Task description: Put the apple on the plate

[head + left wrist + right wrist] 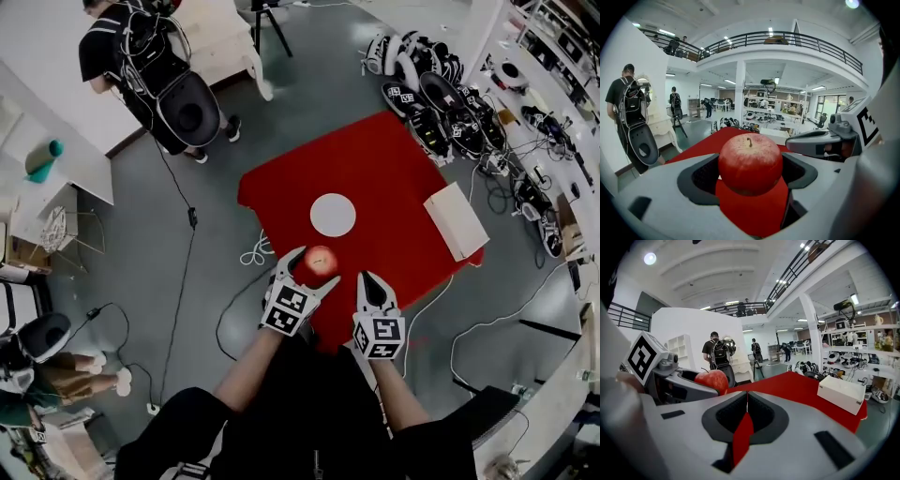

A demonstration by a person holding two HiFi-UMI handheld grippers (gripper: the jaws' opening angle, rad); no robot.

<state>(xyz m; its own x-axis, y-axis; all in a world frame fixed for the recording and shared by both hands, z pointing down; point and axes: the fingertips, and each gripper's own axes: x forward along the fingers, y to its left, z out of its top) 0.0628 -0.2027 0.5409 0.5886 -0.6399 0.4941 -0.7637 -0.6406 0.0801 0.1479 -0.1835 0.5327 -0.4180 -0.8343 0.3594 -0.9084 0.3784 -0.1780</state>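
Clamping the apple, the left gripper hides its sides, over the red cloth just short of the white plate. The right gripper is pinched together, empty. A box overhangs the cloth's right edge; cables cross the grey floor.

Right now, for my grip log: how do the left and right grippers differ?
The left gripper holds the apple; the right gripper holds nothing. The left gripper's jaws are spread by the fruit; the right gripper's jaws meet. Both hover over the red cloth, short of the plate.
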